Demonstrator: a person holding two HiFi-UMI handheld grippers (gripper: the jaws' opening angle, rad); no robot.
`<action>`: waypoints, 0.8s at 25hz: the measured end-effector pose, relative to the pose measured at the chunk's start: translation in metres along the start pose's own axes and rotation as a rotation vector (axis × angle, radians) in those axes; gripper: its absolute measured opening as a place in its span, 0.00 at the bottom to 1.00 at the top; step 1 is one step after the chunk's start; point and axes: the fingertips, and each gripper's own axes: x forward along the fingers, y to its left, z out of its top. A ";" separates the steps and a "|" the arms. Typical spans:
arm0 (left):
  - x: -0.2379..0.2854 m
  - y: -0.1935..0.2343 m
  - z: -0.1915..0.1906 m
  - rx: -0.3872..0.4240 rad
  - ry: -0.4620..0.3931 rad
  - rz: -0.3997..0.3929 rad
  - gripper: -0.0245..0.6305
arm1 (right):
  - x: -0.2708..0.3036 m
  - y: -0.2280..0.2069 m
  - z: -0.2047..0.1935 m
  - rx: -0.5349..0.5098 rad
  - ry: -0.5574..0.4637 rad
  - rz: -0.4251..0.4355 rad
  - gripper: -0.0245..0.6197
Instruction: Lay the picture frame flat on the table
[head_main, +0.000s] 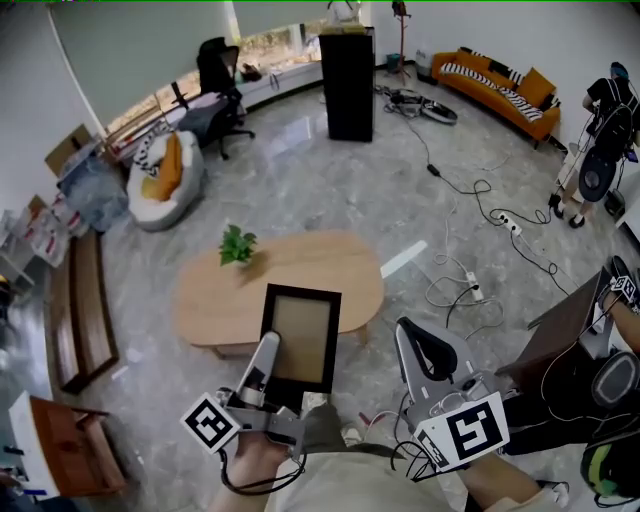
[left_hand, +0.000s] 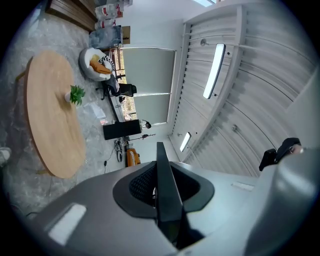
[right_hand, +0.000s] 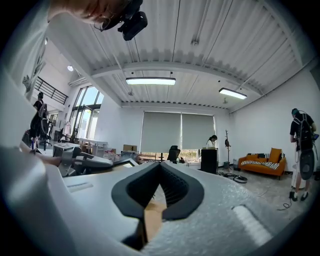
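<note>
The picture frame (head_main: 303, 335), black-rimmed with a brown panel, is held in the air over the near edge of the oval wooden table (head_main: 220, 290). My left gripper (head_main: 268, 345) is shut on the frame's left side. In the left gripper view the frame's black edge (left_hand: 160, 155) stands up between the jaws of the left gripper (left_hand: 161, 172), with the table (left_hand: 47, 110) far off to the left. My right gripper (head_main: 403, 328) hangs apart to the frame's right, off the table. The right gripper view shows that gripper (right_hand: 160, 166) shut with its tips touching and holding nothing.
A small potted plant (head_main: 237, 244) stands on the table's far left part. Cables and a power strip (head_main: 470, 290) lie on the floor to the right. A wooden bench (head_main: 85, 310) runs along the left. A black cabinet (head_main: 347, 82) and an orange sofa (head_main: 497, 80) stand farther back.
</note>
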 end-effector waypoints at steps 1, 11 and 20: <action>0.001 0.002 0.001 0.002 0.000 -0.001 0.17 | 0.001 0.000 -0.001 0.001 -0.001 0.000 0.04; 0.025 0.034 0.017 -0.030 0.027 0.001 0.17 | 0.034 -0.004 -0.014 -0.010 0.011 -0.010 0.04; 0.077 0.072 0.042 -0.072 0.060 0.012 0.17 | 0.097 -0.030 -0.034 0.009 0.050 -0.013 0.04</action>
